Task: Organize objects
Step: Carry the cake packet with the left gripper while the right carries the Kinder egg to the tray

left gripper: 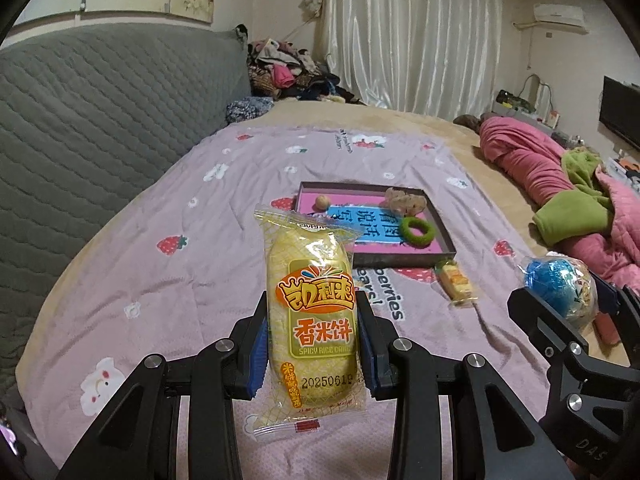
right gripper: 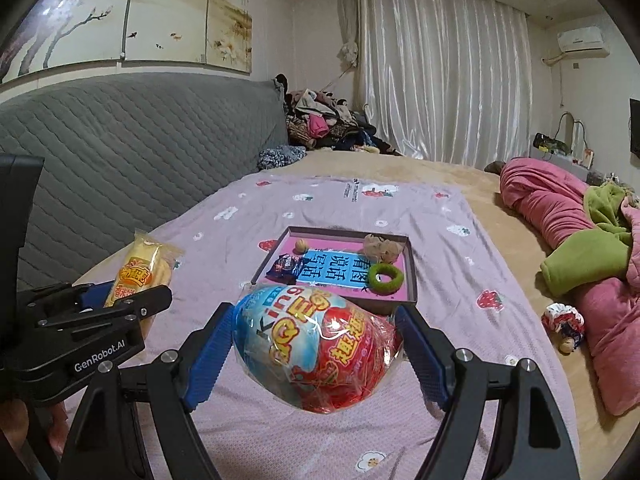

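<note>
My left gripper (left gripper: 312, 320) is shut on a yellow rice cake packet (left gripper: 314, 312), held upright above the bed; the packet also shows in the right wrist view (right gripper: 140, 270). My right gripper (right gripper: 316, 340) is shut on a large blue and red wrapped toy egg (right gripper: 316, 344), also seen in the left wrist view (left gripper: 560, 292). Ahead lies a shallow box lid (left gripper: 436, 216) with pink and blue lining. It holds a green ring (left gripper: 418, 232), a small round ball (left gripper: 322, 202), a beige scrunchie (left gripper: 404, 200) and a dark snack packet (right gripper: 286, 268).
A small yellow snack packet (left gripper: 456, 280) lies on the purple strawberry sheet (left gripper: 180, 280) near the box's right corner. A small doll (right gripper: 564, 324) lies at the right. A pink and green quilt (right gripper: 580, 240) is bunched on the right. A grey padded headboard (left gripper: 100, 128) runs along the left.
</note>
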The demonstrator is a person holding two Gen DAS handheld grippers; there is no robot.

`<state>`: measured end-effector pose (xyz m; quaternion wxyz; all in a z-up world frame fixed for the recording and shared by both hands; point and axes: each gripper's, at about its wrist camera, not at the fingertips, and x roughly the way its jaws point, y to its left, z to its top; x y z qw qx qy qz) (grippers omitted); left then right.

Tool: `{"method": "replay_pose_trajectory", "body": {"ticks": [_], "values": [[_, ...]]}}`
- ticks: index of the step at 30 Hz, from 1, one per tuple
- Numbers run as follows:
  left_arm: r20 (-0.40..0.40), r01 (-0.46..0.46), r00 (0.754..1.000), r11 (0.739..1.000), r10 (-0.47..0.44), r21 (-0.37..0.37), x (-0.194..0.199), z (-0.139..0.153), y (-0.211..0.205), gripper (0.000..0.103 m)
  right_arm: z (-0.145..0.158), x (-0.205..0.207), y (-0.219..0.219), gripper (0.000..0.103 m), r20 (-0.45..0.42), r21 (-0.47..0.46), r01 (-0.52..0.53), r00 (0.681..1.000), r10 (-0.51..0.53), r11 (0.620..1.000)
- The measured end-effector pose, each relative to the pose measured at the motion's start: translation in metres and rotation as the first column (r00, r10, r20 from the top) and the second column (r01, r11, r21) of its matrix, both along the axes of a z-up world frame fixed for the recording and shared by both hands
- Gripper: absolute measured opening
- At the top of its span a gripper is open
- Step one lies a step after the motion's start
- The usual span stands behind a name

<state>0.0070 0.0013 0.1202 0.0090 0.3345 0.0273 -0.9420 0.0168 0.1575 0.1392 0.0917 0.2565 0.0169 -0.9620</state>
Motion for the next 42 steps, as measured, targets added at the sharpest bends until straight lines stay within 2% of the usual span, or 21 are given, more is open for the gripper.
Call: {"method": "replay_pose_trajectory", "body": {"ticks": [12, 20, 28, 42], "values": [[-0.036, 0.015, 0.999, 1.000, -0.016, -0.008, 0.005, 0.015, 0.007, 0.038, 0.016, 0.009, 0.005, 0.081, -0.034, 0.004, 0.005, 0.999, -0.005, 1.000], [-0.056, 0.032, 0.998, 0.999, -0.033, -0.029, -0.018, 0.025, 0.017, 0.038, 0.025, -0.012, 0.008, 0.081, -0.053, 0.021, 0.009, 0.999, -0.008, 1.000], [-0.055, 0.045, 0.997, 0.997, -0.049, -0.066, -0.071, 0.028, 0.025, 0.038, 0.030, -0.058, 0.015, 0.081, -0.059, 0.057, 0.023, 0.998, -0.020, 0.998], [-0.004, 0.063, 0.998, 0.994, -0.063, -0.086, -0.194, 0.007, 0.033, 0.038, 0.018, -0.168, 0.027, 0.081, -0.025, 0.063, 0.054, 0.998, -0.052, 0.997]]}}
